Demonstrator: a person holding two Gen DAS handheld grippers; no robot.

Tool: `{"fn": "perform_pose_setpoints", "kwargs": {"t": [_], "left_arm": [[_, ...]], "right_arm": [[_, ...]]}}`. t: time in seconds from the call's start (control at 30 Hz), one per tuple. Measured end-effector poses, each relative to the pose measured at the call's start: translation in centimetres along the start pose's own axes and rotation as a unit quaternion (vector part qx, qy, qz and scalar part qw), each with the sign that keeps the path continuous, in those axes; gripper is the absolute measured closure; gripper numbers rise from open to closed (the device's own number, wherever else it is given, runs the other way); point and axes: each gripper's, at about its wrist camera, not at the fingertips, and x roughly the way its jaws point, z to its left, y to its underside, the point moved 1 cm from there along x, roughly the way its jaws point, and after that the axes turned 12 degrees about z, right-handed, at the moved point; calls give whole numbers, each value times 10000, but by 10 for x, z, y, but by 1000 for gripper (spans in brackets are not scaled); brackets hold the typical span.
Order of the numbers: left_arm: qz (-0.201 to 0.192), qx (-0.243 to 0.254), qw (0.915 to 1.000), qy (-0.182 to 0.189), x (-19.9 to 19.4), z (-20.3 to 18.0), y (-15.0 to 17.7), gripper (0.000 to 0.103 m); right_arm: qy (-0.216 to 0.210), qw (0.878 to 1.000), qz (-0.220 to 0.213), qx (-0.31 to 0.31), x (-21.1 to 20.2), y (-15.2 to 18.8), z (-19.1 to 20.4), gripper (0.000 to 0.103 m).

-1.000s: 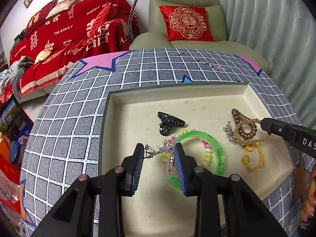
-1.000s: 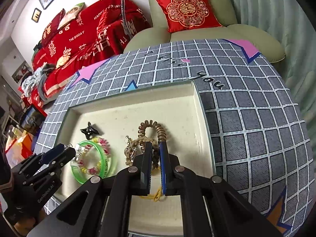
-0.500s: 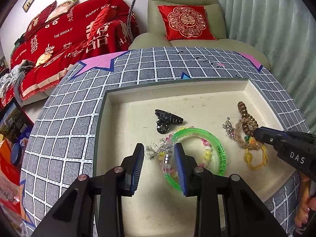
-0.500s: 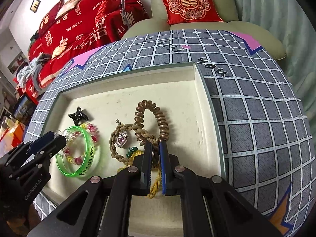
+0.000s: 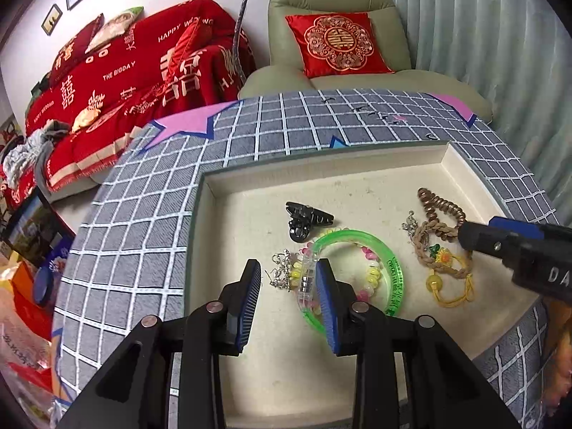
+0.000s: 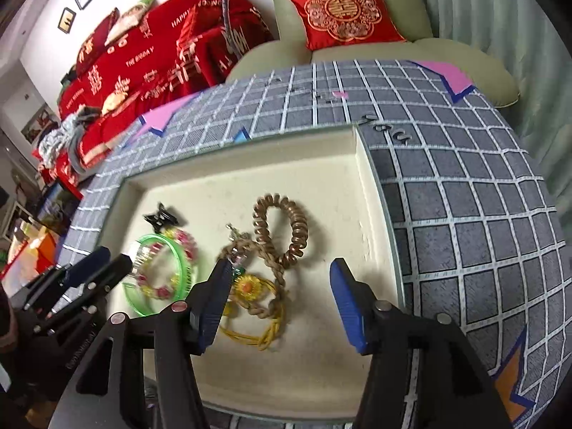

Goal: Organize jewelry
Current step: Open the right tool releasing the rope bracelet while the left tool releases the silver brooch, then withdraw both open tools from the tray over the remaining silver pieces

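A cream tray (image 5: 321, 164) (image 6: 361, 178) sits on the checked tablecloth and holds the jewelry. My left gripper (image 5: 287, 275) (image 6: 112, 259) hovers open over silver earrings (image 5: 282, 271), its right finger beside a green bangle (image 5: 393, 268) (image 6: 182, 268) that rings a beaded bracelet (image 5: 371, 275). A black hair claw (image 5: 305, 220) (image 6: 162, 216) lies just beyond. My right gripper (image 6: 279, 271) (image 5: 475, 232) has its jaws opening; a brown rope bracelet (image 6: 271, 264) and a yellow cord with a flower (image 6: 246, 286) lie loose on the tray between them. A coil hair tie (image 6: 296, 225) lies just ahead.
The grey checked tablecloth (image 5: 143, 232) surrounds the tray on every side. Behind the table are a red-covered sofa (image 5: 125, 71), a green armchair with a red cushion (image 5: 339, 43) and a curtain (image 5: 482, 35). Boxes and bags (image 5: 28, 286) sit off the table's left edge.
The right gripper's jaws have gone from shut on the rope and cord bundle to wide apart, and the bundle now rests on the tray. The left gripper has stayed put.
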Motion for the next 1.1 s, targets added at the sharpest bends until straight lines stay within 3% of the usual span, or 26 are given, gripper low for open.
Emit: {"fn": "perform_pose_setpoints", "kwargs": {"t": [0.1, 0.13, 0.17, 0.2, 0.23, 0.37, 0.47, 0.53, 0.8, 1.1], "left_arm": [[-49, 19, 10000, 49, -10, 1, 2, 61], [-64, 13, 10000, 57, -13, 1, 2, 46], [-100, -29, 9999, 49, -16, 2, 3, 16], [-204, -92, 9997, 32, -22, 4, 5, 7], [-319, -128, 9994, 22, -28, 5, 7, 5], [-294, -88, 9995, 88, -37, 6, 12, 5], [-330, -61, 9994, 104, -47, 7, 19, 4], [-338, -24, 9994, 114, -54, 9, 25, 0], [-345, 1, 9990, 275, -78, 15, 54, 0], [-68, 141, 9995, 277, -80, 8, 103, 0]], "right_arm": [[-125, 9998, -107, 122, -14, 0, -1, 37], [-149, 9997, -137, 151, -18, 1, -2, 37], [-180, 9995, -171, 179, -24, 2, -3, 37], [-199, 9994, -192, 196, -28, 2, -4, 36], [-208, 9994, -210, 206, -32, 3, -4, 36], [-244, 9990, -282, 227, -48, 11, -6, 36], [-343, 9986, -278, 280, -58, 18, -9, 23], [-377, 9984, -319, 290, -65, 23, -9, 23], [-547, 9973, -388, 312, -89, 40, -6, 22], [-563, 9973, -301, 374, -104, 69, -12, 21]]}}
